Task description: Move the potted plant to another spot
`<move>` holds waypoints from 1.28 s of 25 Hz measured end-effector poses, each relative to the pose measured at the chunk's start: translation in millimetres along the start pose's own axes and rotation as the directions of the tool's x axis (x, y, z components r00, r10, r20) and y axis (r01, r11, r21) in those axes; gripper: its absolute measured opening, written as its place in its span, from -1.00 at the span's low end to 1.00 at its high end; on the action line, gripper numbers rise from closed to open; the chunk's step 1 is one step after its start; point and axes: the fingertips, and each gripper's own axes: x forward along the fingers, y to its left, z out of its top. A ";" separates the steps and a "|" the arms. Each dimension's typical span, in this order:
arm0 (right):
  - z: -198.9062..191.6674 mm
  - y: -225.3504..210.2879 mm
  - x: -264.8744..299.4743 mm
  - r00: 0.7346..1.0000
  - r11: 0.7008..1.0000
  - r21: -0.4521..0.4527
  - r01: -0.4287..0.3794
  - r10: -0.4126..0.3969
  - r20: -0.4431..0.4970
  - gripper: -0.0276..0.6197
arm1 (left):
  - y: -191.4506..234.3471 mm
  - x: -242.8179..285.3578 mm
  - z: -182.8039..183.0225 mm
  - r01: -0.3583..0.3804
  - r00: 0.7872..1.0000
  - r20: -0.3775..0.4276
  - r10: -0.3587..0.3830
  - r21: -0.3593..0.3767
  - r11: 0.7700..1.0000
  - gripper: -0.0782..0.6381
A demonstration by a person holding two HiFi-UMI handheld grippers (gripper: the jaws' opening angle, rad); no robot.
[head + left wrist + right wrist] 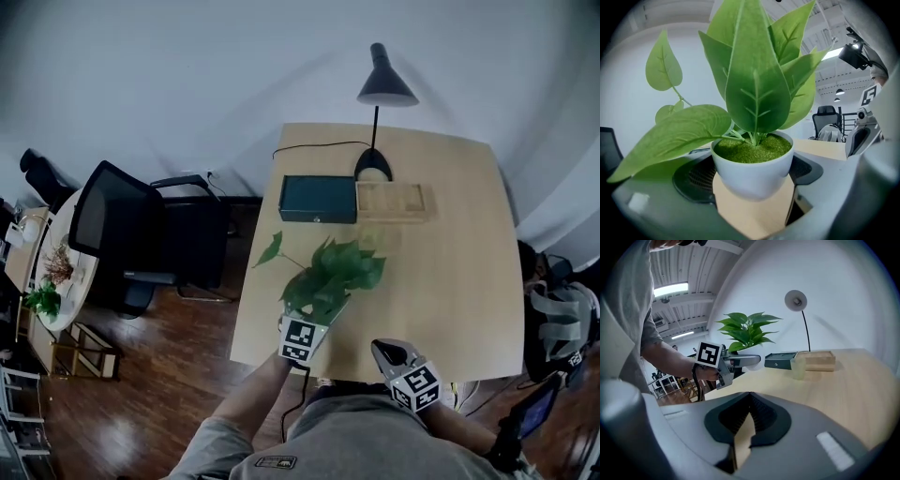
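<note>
White wall (187, 75); dark wood floor (159, 375); black office chair (122, 220) beside pale wooden table (450, 281); black lamp (384, 89).

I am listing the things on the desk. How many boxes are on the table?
2. A dark green box lies at the far side of the table; a light wooden box lies beside it, further right in the head view. No others seem hidden.

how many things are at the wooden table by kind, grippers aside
green-leaved plant in a white pot: 1
black cone-shade desk lamp: 1
flat boxes, a dark teal box and a pale wooden box: 2
pale translucent cup: 1
total: 5
</note>
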 end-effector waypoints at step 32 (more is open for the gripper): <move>78.2 -7.6 85.3 0.998 0.994 -0.112 -0.018 0.024 0.052 -0.90 | 146.4 -0.1 -23.2 -0.175 0.984 -0.040 0.171 -0.109 0.979 0.52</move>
